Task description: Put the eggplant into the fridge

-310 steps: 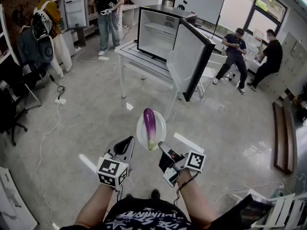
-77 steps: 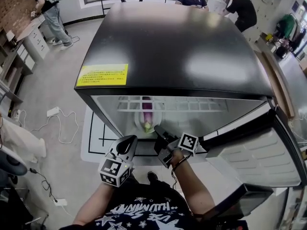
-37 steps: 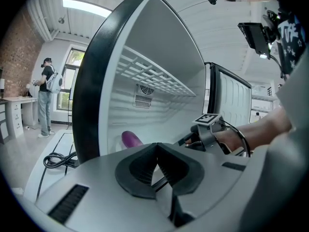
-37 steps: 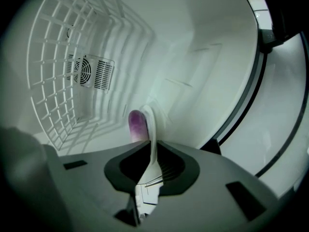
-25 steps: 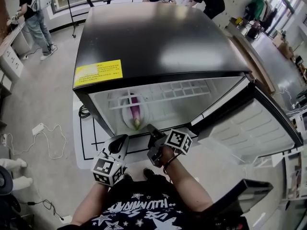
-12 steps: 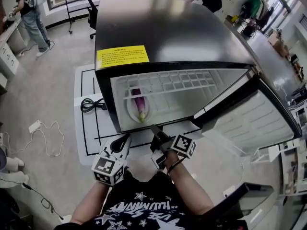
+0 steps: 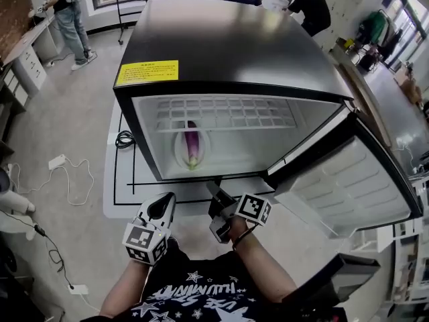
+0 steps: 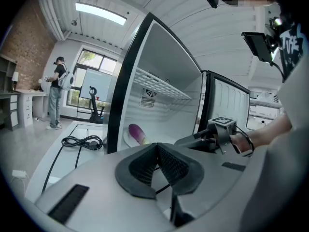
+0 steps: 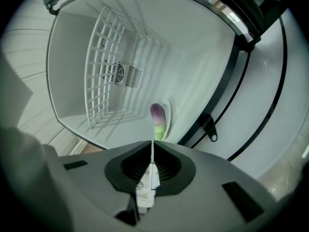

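Note:
The purple eggplant [image 7: 192,144] lies on a white plate [image 7: 179,150] on the floor of the open black fridge [image 7: 234,52], under its wire shelf [image 7: 221,113]. Both grippers hang in front of the fridge opening, outside it. My left gripper [image 7: 163,205] is shut with nothing in it, below and left of the plate. Just below the fridge's front edge my right gripper [image 7: 216,193] is shut and empty too. The right gripper view looks into the fridge at the eggplant [image 9: 158,115] beyond the closed gripper [image 9: 152,146]. The left gripper view shows the eggplant [image 8: 136,132] past its gripper [image 8: 157,148].
The fridge door [image 7: 342,193] stands wide open to the right. A black cable [image 7: 124,139] lies coiled on the white table [image 7: 117,200] left of the fridge. People stand far behind the fridge [image 7: 67,9]. A desk with drawers [image 7: 27,59] is at the far left.
The right gripper carried the plate with the eggplant to the fridge, left it inside and drew back. Over the last second both grippers have backed slightly away from the opening.

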